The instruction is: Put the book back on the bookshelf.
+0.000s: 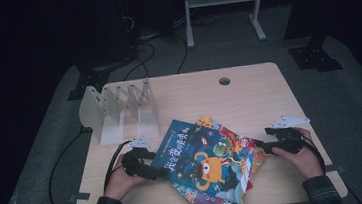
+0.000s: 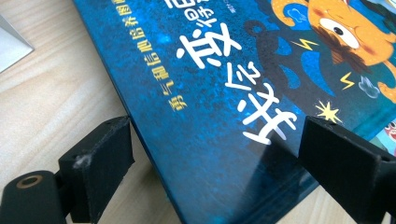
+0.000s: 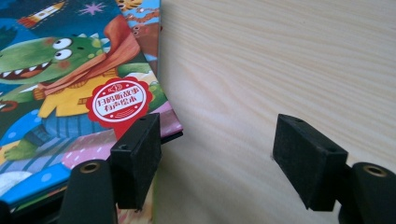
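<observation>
A stack of picture books lies skewed on the wooden table (image 1: 254, 100). On top is a dark blue book (image 1: 199, 160) with white characters and an orange monster; its cover (image 2: 210, 93) runs between the jaws in the left gripper view. My left gripper (image 1: 163, 173) sits at that book's left edge, open (image 2: 222, 158), one jaw on the table beside the edge and the other above the cover. My right gripper (image 1: 259, 147) is at the stack's right corner, open (image 3: 219, 149). One of its jaws is over a book with a green crocodile (image 3: 70, 84), the other over bare wood.
A white folding book rack (image 1: 119, 108) stands at the table's back left. A cable hole (image 1: 224, 81) is near the far edge. Black cables trail off the left side, and a white frame (image 1: 220, 8) stands on the floor behind.
</observation>
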`<action>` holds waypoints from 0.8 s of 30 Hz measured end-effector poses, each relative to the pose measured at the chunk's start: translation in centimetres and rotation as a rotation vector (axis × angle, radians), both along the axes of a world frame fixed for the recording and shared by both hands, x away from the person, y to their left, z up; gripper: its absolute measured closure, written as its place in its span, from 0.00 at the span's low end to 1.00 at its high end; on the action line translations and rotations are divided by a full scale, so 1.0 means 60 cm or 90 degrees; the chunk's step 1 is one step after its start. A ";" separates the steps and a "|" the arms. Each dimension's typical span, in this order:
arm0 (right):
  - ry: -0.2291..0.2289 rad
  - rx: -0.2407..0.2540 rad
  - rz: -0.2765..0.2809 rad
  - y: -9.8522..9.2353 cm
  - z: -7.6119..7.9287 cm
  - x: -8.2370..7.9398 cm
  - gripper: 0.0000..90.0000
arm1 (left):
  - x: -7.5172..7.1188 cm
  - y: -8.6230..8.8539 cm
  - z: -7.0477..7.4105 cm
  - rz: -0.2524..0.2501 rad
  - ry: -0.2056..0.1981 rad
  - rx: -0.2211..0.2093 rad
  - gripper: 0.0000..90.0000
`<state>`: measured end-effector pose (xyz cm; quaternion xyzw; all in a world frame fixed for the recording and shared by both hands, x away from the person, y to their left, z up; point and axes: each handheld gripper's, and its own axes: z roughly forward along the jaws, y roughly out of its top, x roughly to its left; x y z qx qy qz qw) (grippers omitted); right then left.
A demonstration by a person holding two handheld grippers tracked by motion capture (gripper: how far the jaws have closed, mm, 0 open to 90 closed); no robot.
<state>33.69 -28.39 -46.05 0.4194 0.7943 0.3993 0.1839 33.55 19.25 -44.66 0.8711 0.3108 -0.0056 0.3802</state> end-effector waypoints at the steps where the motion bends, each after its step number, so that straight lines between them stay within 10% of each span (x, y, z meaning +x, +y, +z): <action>1: -0.001 0.006 -0.003 0.001 -0.002 0.003 0.38 | -0.001 0.000 0.000 -0.001 -0.001 -0.001 0.10; 13: -0.002 0.004 -0.015 0.017 -0.001 0.033 0.42 | -0.021 0.007 -0.003 -0.003 0.013 -0.007 0.10; 24: 0.011 0.075 -0.019 0.015 0.004 0.037 0.39 | -0.014 0.013 0.005 0.022 -0.001 -0.037 0.09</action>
